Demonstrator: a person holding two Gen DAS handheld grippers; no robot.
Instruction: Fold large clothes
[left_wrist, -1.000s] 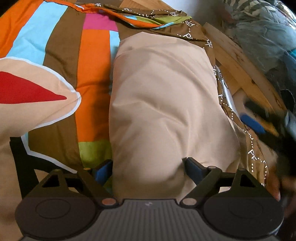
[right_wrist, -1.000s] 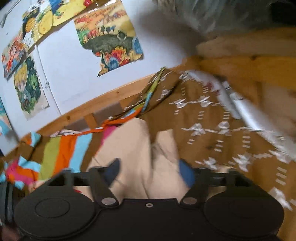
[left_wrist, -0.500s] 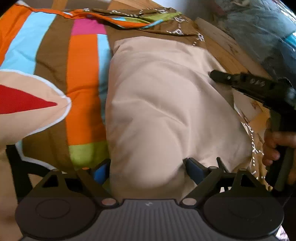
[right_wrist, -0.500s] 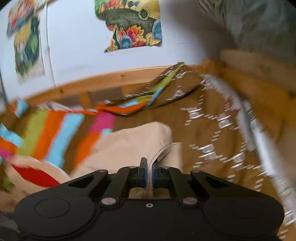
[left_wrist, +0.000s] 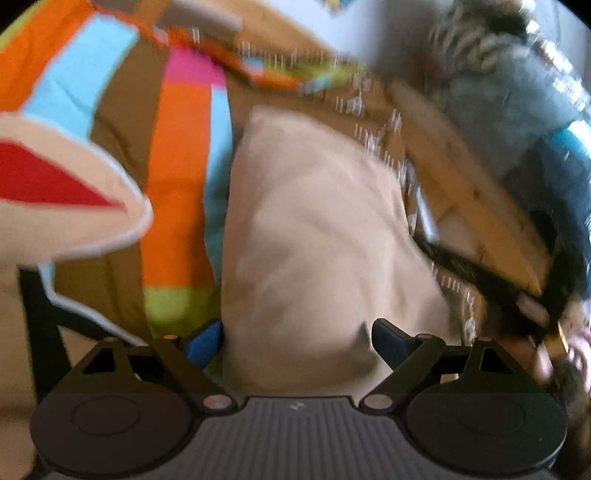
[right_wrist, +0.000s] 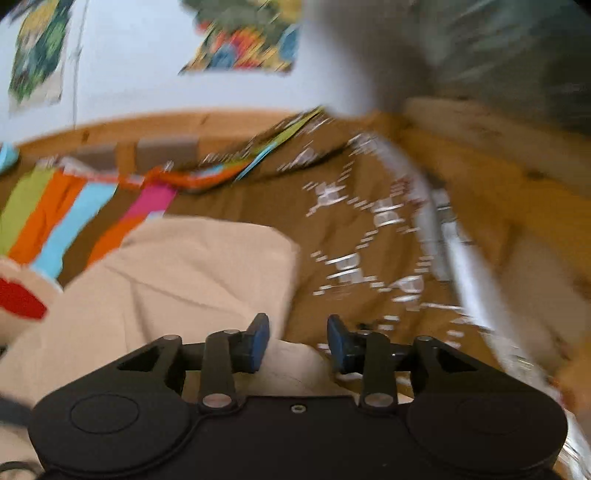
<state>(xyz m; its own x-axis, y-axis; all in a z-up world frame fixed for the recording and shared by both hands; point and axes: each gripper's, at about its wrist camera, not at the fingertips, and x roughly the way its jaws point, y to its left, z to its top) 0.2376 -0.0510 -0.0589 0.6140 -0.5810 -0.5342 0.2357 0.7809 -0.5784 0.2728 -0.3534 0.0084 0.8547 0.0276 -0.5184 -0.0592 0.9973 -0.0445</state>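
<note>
Straddling the folded beige garment (left_wrist: 314, 236), the left gripper (left_wrist: 297, 341) is gaping wide to steady it, while the right gripper (right_wrist: 297, 339) is hovering open beside its edge

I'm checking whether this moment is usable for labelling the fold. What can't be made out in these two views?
- Left wrist view: the beige garment's near edge is hidden behind the left gripper; motion blur smears its folds.
- Left wrist view: the right gripper is a dark streak.
- Right wrist view: the wall posters are too blurred to read.
- Right wrist view: the bedspread's white print is smeared.
</note>
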